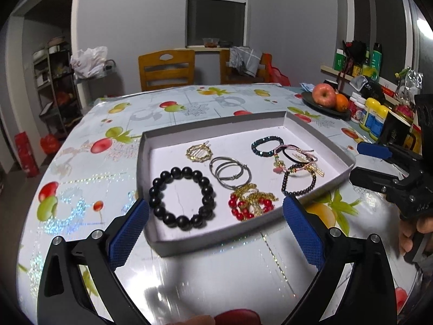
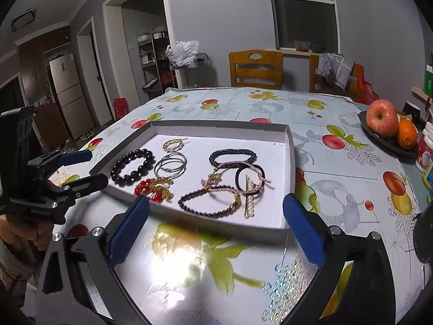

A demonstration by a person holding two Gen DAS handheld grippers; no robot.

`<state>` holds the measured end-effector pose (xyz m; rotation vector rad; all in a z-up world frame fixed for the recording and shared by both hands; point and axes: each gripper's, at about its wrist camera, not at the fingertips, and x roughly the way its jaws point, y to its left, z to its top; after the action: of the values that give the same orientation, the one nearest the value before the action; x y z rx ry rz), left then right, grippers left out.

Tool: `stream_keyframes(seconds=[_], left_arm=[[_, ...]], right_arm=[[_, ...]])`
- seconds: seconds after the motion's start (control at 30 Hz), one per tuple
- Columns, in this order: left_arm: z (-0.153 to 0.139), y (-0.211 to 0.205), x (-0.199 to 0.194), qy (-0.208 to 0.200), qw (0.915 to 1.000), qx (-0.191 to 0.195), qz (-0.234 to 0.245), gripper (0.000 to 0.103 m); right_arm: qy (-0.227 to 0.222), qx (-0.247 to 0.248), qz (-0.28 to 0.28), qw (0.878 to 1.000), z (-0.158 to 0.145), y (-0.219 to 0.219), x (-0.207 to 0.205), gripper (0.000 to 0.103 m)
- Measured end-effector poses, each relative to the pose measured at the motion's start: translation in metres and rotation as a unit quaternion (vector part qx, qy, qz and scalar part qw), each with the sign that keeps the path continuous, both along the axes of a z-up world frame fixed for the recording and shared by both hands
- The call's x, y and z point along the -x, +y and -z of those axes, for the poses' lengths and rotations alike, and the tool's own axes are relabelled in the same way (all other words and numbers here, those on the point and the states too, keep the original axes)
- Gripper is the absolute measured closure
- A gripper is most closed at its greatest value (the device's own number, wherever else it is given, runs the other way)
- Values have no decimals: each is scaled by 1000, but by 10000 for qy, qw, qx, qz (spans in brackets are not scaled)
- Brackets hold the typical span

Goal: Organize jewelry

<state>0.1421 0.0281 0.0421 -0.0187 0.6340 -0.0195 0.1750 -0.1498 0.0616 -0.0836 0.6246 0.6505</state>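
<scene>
A shallow white box lid [image 1: 319, 135] on the desk [image 1: 216, 265] holds the jewelry: a big black bead bracelet [image 1: 182, 197], thin silver hoops [image 1: 230, 176], red beads on a gold chain [image 1: 251, 203] and small bracelets. Both the left tool [image 1: 215, 233] and the right tool [image 2: 215, 230] are spread wide with nothing in them, near the lid. The desk has a shiny fruit cloth, with a plate of fruit [image 2: 389, 127] and wooden chairs [image 2: 255, 69] behind.
</scene>
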Motion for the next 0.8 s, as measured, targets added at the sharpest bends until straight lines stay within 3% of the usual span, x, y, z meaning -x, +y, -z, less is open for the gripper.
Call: stream_keyframes(seconds=[0.5,0.8], left_arm=[[-1,-9,20,-182,9997,-117,-86,5],[-3,-12,21,-240,9995,-210,-84,5]], right_arm=[[-131,113,157,9997,0,1,22,6],[-291,-125,319,9990,-5,-11,25,6]])
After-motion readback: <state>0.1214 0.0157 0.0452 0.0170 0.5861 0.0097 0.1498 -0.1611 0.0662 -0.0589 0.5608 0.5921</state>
